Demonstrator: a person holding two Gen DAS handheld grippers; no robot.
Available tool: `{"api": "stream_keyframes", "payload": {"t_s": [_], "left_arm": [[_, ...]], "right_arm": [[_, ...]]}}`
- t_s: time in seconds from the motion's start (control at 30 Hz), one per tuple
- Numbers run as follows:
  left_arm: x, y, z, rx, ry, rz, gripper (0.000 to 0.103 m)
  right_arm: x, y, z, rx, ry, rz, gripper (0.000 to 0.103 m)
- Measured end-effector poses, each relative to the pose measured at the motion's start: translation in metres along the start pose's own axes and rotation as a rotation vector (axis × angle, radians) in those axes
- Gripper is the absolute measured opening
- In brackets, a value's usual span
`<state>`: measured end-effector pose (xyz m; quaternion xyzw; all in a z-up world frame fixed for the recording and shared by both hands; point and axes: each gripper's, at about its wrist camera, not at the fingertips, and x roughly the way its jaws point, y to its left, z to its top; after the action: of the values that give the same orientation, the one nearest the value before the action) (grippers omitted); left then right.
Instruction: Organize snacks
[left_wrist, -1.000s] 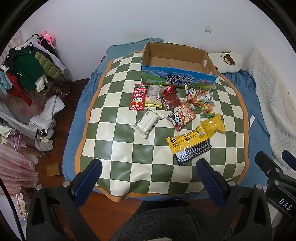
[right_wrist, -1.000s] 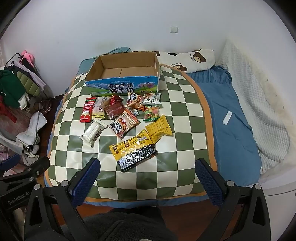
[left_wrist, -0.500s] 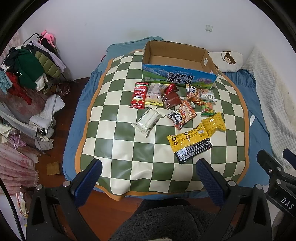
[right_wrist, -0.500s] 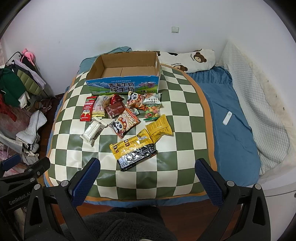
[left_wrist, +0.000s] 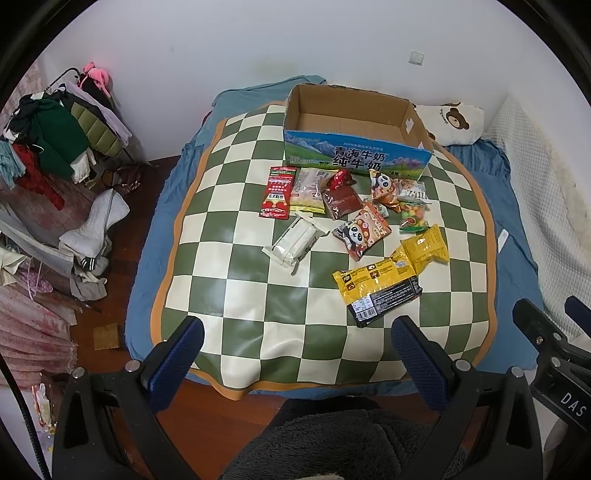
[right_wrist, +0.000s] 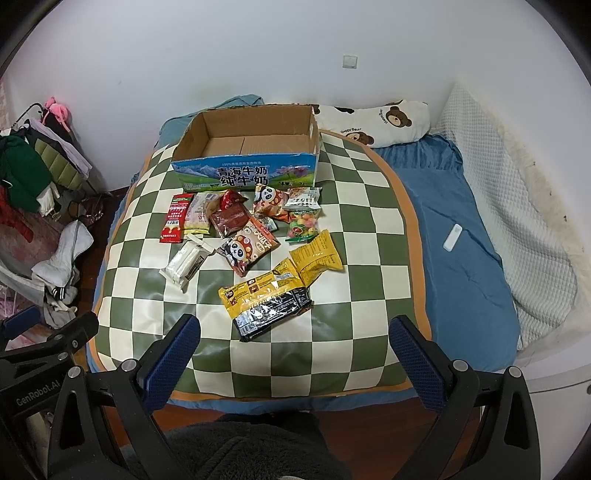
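Your left gripper (left_wrist: 295, 354): jaws spread wide, holding nothing, hovering over the near edge of the checkered mat (left_wrist: 236, 295). Your right gripper (right_wrist: 295, 354): jaws likewise wide apart and empty, above the same near edge.

Cardboard box (right_wrist: 245, 162): open-topped, blue printed front, standing at the far end of the mat; its inside shows only bare cardboard.

Snacks, all lying on the mat in front of the box:
- red sachet (left_wrist: 277, 192), leftmost, just beside a pale packet (left_wrist: 306, 190);
- dark red pouch (left_wrist: 341, 199), touching the pale packet;
- two panda packets (right_wrist: 248, 249), one near the box, one nearer you;
- bag of coloured candies (right_wrist: 303, 225);
- white wrapped pack (left_wrist: 295, 242), apart to the left;
- small yellow bag (right_wrist: 316, 256), touching the large yellow-and-black pack (right_wrist: 267, 299), which lies nearest your grippers.

Bear pillow (right_wrist: 373, 120): beyond the mat, at the wall.
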<state>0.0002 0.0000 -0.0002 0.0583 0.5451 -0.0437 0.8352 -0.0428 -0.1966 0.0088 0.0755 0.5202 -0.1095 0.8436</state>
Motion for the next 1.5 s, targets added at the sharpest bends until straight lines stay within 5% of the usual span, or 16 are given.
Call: {"api": "stream_keyframes", "payload": {"t_s": [1.5], "left_arm": [[0.005, 0.002, 0.006, -0.005, -0.008, 0.0, 0.103]], "right_arm": [[-0.014, 0.006, 0.011, -0.003, -0.018, 0.007, 0.103]]}}
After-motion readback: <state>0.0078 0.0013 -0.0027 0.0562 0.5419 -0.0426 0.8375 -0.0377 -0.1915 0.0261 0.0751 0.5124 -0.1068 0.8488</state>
